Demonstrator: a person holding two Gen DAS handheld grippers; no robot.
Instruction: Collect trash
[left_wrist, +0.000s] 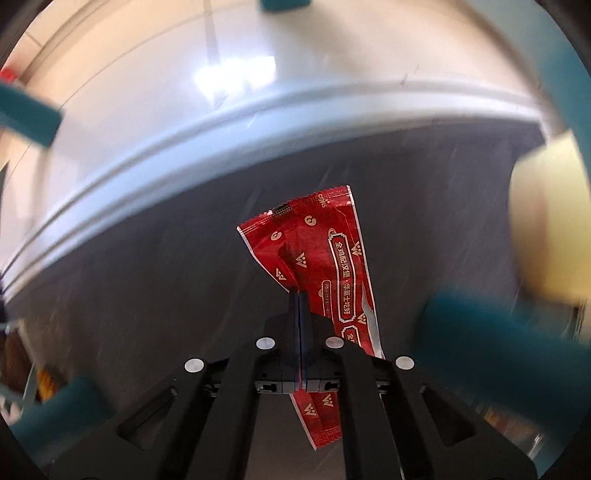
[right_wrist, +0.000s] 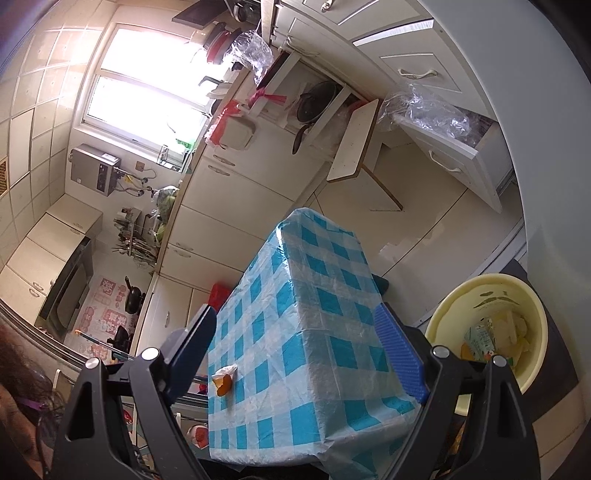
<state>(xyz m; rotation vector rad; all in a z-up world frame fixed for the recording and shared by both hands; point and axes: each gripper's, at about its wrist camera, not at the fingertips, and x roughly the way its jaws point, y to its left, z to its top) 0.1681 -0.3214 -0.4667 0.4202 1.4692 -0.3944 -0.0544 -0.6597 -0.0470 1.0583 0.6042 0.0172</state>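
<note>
You are pinching the light, limp, slippery red wrapper (left_wrist: 325, 258) mid-length in the closed left tongs (left_wrist: 300, 295), while the right tongs (right_wrist: 295, 350) are standing open and empty.

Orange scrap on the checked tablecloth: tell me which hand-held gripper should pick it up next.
Right. The right hand-held gripper is open and empty above the checked tablecloth, with the orange scrap lying ahead between its fingers. The left hand-held gripper is shut on a red wrapper.

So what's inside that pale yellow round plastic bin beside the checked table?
The pale yellow round plastic bin holds a crumpled printed carton and pale scraps; its bottom is covered by them.
</note>
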